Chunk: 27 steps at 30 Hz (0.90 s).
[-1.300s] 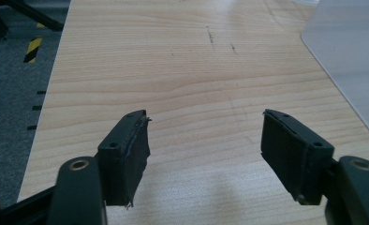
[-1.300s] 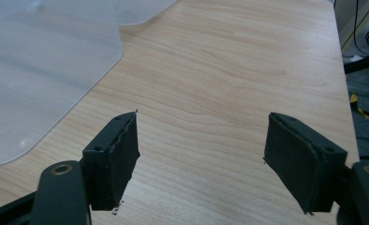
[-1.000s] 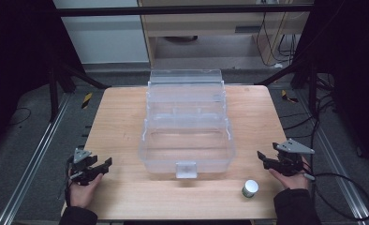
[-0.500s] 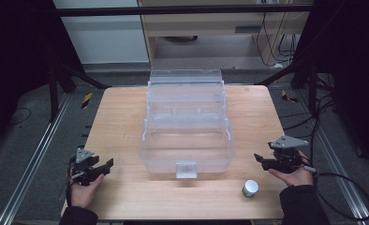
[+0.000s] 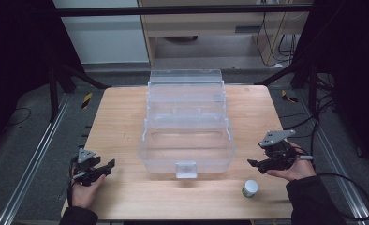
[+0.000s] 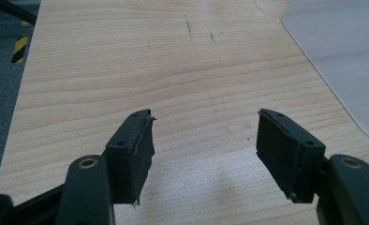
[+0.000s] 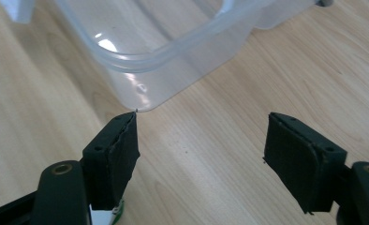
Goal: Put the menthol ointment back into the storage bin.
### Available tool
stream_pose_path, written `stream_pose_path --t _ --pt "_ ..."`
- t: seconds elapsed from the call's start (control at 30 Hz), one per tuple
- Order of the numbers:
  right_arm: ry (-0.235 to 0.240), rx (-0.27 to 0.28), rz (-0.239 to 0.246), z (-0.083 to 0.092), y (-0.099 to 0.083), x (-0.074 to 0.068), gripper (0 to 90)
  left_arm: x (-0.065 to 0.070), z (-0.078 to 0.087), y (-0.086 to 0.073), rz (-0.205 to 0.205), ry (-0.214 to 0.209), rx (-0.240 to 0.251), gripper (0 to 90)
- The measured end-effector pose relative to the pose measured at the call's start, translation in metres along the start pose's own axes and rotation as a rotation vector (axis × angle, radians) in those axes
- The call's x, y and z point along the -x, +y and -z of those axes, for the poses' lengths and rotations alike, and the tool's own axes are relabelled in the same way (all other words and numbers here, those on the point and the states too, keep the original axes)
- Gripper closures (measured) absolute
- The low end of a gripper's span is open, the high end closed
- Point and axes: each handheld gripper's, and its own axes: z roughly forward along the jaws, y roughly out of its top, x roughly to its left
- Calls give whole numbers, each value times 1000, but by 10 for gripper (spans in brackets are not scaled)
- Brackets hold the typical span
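plainly, view by view, what is there and what could slip.

high view, box: a clear plastic box (image 5: 186, 140) stands open in the middle of the wooden table (image 5: 126, 122), its lid tipped back at the far side, a latch on the near wall.
high view, jar: a small white-capped jar (image 5: 250, 188) stands upright near the front edge, just in front of the right gripper (image 5: 266, 163) and well apart from the box.
high view, left: the left gripper (image 5: 98, 169) sits low at the front left corner, far from everything.
left gripper view: jaws spread wide with nothing between them, bare wood ahead, a pale box edge at the right.
right gripper view: jaws likewise apart and empty, aimed at the box's rounded corner; a green-and-white scrap at the bottom edge may be the jar.
risk, jar: it is light and close to the edge, so a sweeping hand could knock it off.
risk, box: probably light, so a one-sided push likely slides it.
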Motion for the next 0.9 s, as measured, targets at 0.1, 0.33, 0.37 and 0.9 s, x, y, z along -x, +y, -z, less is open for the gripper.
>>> stream_pose_path --t 0.1,0.33,0.37,0.9 --pt "10 -8 26 4 5 -2 270 0 0 0 -2 -1 -3 363" --pt "52 -51 80 11 15 -7 285 2 -1 0 -3 -7 -5 364" --pt "73 -74 111 12 17 -10 285 2 -1 0 -4 -8 -5 363" --pt "197 -265 270 7 19 -29 310 2 -2 0 -12 -9 -15 363"
